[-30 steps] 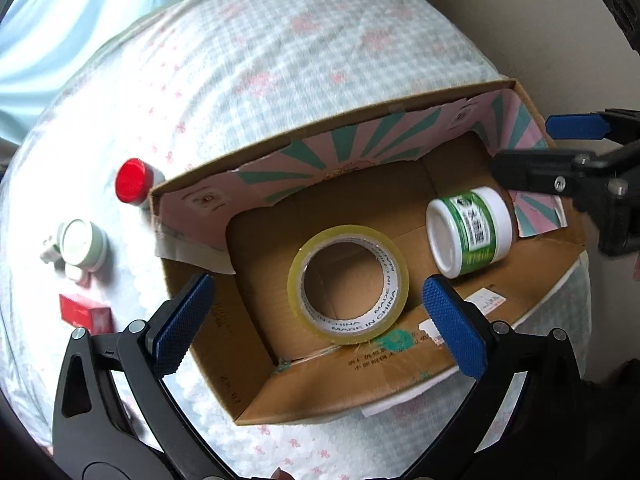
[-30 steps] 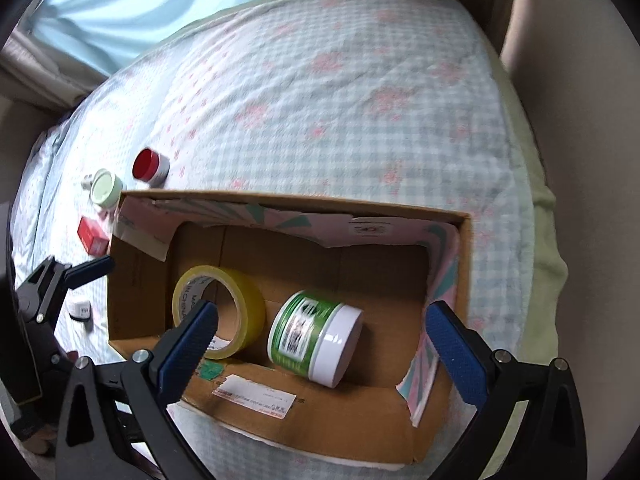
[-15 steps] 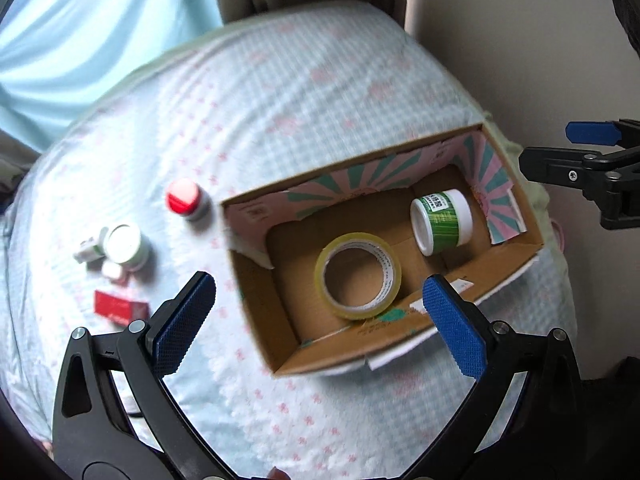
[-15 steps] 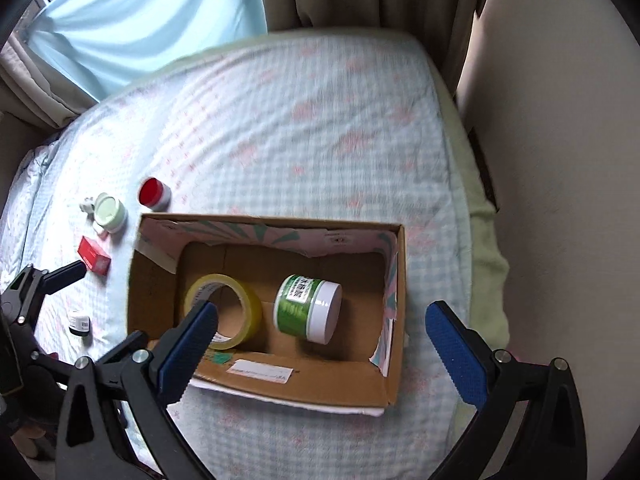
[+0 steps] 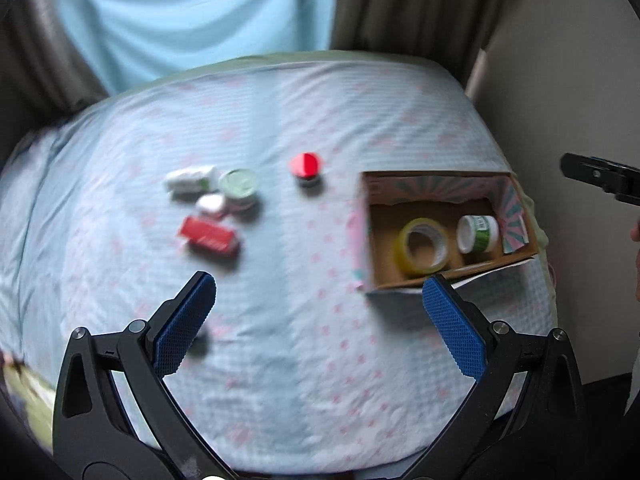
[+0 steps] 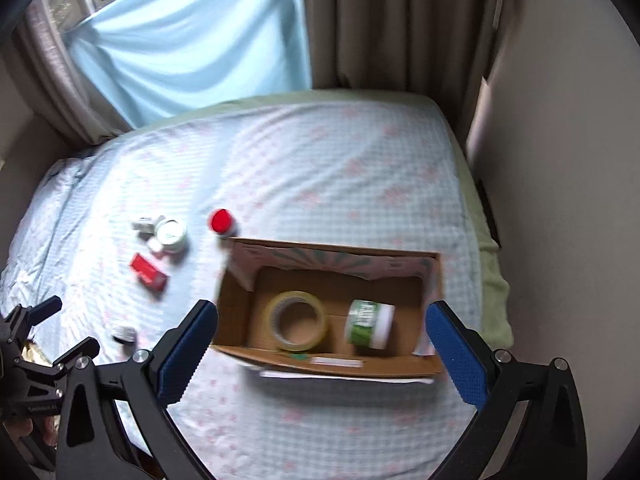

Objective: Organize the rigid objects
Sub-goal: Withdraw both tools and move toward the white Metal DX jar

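Observation:
An open cardboard box (image 5: pixel 448 280) (image 6: pixel 328 364) lies on the bed with a yellow tape roll (image 5: pixel 421 245) (image 6: pixel 297 320) and a green-and-white jar (image 5: pixel 479 233) (image 6: pixel 370 323) inside. Left of it on the sheet lie a red-capped bottle (image 5: pixel 306 166) (image 6: pixel 221 222), a pale green round tin (image 5: pixel 239 186) (image 6: pixel 171 234), a red packet (image 5: pixel 209 235) (image 6: pixel 148 271) and small white items (image 5: pixel 190 178). My left gripper (image 5: pixel 318 320) is open and empty, high above the sheet. My right gripper (image 6: pixel 322 340) is open and empty, above the box.
The bed has a checked sheet (image 5: pixel 280 112) with pink flowers. A wall (image 6: pixel 560 160) runs along its right side, curtains (image 6: pixel 392 20) and a light blue cloth (image 6: pixel 192 40) at the far end. A small dark-capped item (image 6: pixel 125 335) lies near the left gripper.
Both grippers have pulled up and back from the box. The left one has also swung left, so the loose items on the sheet now sit ahead of it.

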